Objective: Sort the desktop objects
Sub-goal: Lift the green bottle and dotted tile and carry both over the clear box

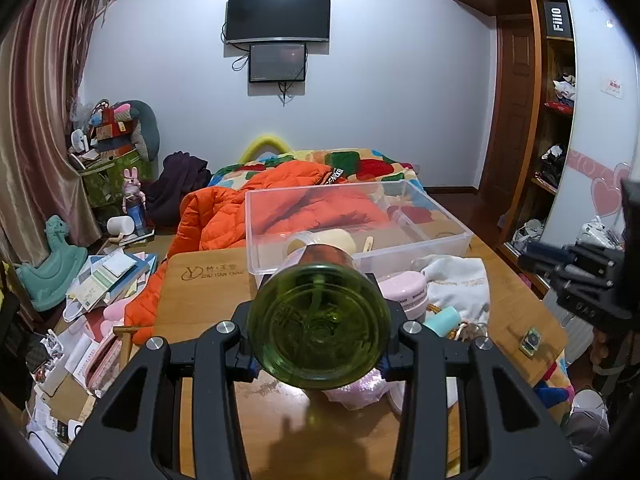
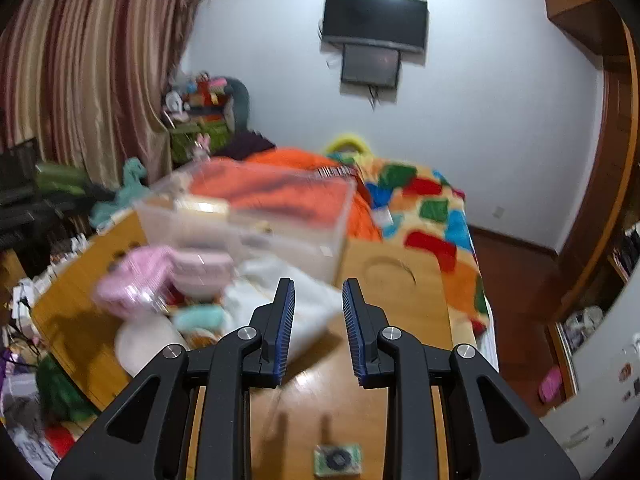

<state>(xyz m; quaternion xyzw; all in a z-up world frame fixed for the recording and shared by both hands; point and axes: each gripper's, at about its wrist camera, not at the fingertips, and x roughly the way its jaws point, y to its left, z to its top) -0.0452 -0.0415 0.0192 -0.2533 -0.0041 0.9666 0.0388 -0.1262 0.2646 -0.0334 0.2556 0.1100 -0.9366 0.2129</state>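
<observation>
Holding a green glass bottle (image 1: 319, 326) in the left gripper (image 1: 319, 354), fingers closed against its two sides, base turned toward the camera and neck pointing away toward the clear plastic box (image 1: 356, 224). Carrying it lifted above the wooden table (image 1: 204, 300), with the far end of the bottle reaching about to the near wall of the box, where a cream-coloured round container (image 1: 324, 242) is already lying inside. Keeping the right gripper (image 2: 319, 328) empty, fingers apart with a moderate gap and nothing between the blue pads (image 2: 286, 320); hovering over the table near a white cloth (image 2: 304, 308). Showing much blur in the right wrist view, so reading small details there only with caution.

Leaving still unsorted on the table: a pink round case (image 1: 402, 290), a teal cylinder (image 1: 442, 320), the white cloth, something pink and glittery (image 1: 356, 394) under the bottle, and a small green square item (image 1: 531, 340) near the table edge.

Judging the risks from here: gripping smooth glass only near its base, so risking a slip or a swing of the long neck downward if the squeeze weakens. Risking also a knock of the neck against the box wall if lowering too early, which could push the light box along the table. Dropping the bottle from height onto the cream container could crack something. Bringing the right gripper closer could cause a collision, since both tools are working over the same crowded part of the table.
</observation>
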